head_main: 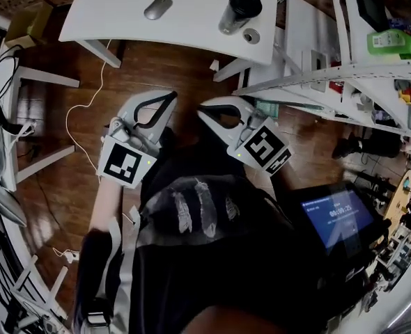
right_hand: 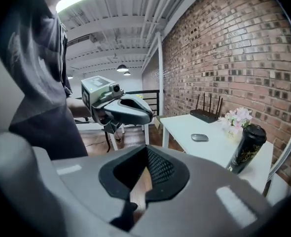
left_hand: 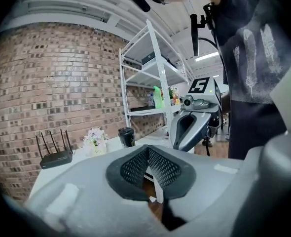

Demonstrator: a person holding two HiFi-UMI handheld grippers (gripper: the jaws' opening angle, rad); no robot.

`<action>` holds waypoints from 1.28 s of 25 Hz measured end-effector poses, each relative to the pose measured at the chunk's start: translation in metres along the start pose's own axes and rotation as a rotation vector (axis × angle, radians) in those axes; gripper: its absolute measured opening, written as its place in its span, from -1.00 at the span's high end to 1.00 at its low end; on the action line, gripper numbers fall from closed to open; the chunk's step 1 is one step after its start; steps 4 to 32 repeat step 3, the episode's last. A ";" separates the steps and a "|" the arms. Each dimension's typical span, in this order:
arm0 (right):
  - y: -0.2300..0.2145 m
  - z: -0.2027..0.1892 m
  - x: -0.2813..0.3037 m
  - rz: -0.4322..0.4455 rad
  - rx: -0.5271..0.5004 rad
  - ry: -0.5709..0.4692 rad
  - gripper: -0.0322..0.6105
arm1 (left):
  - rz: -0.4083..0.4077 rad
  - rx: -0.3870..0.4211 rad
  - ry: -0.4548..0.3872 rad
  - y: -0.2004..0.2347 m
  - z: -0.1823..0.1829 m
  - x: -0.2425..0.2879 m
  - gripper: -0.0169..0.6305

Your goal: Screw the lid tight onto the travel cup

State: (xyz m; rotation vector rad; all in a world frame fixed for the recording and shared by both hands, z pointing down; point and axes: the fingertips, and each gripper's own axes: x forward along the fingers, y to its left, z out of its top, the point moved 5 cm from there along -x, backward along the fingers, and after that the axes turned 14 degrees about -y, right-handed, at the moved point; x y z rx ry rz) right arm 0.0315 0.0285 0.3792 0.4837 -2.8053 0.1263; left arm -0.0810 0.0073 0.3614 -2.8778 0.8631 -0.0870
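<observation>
The travel cup (head_main: pixel 237 12) is dark and tall with a black lid on top, and it stands on the white table (head_main: pixel 191 19) at the far right. It also shows in the left gripper view (left_hand: pixel 127 137) and the right gripper view (right_hand: pixel 247 149). My left gripper (head_main: pixel 169 99) and right gripper (head_main: pixel 204 110) hover side by side over the wooden floor, close to my body and short of the table. Both are shut with nothing between their jaws, as their own views show for the left gripper (left_hand: pixel 148 151) and the right gripper (right_hand: pixel 146 153).
A grey mouse (head_main: pixel 157 8) lies mid-table, and a small round grey object (head_main: pixel 251 36) sits near the cup. A router (left_hand: pixel 55 158) and a flower pot (left_hand: pixel 96 139) stand at the table's far side. White shelving (head_main: pixel 345 68) is on the right. A cable (head_main: pixel 87 103) trails across the floor.
</observation>
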 end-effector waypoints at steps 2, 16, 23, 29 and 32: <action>0.016 0.001 0.009 -0.022 0.015 0.002 0.89 | -0.008 -0.021 -0.003 0.003 -0.005 -0.018 0.94; 0.024 0.001 0.013 -0.034 0.023 0.004 0.89 | -0.013 -0.030 -0.004 0.005 -0.008 -0.027 0.94; 0.024 0.001 0.013 -0.034 0.023 0.004 0.89 | -0.013 -0.030 -0.004 0.005 -0.008 -0.027 0.94; 0.024 0.001 0.013 -0.034 0.023 0.004 0.89 | -0.013 -0.030 -0.004 0.005 -0.008 -0.027 0.94; 0.024 0.001 0.013 -0.034 0.023 0.004 0.89 | -0.013 -0.030 -0.004 0.005 -0.008 -0.027 0.94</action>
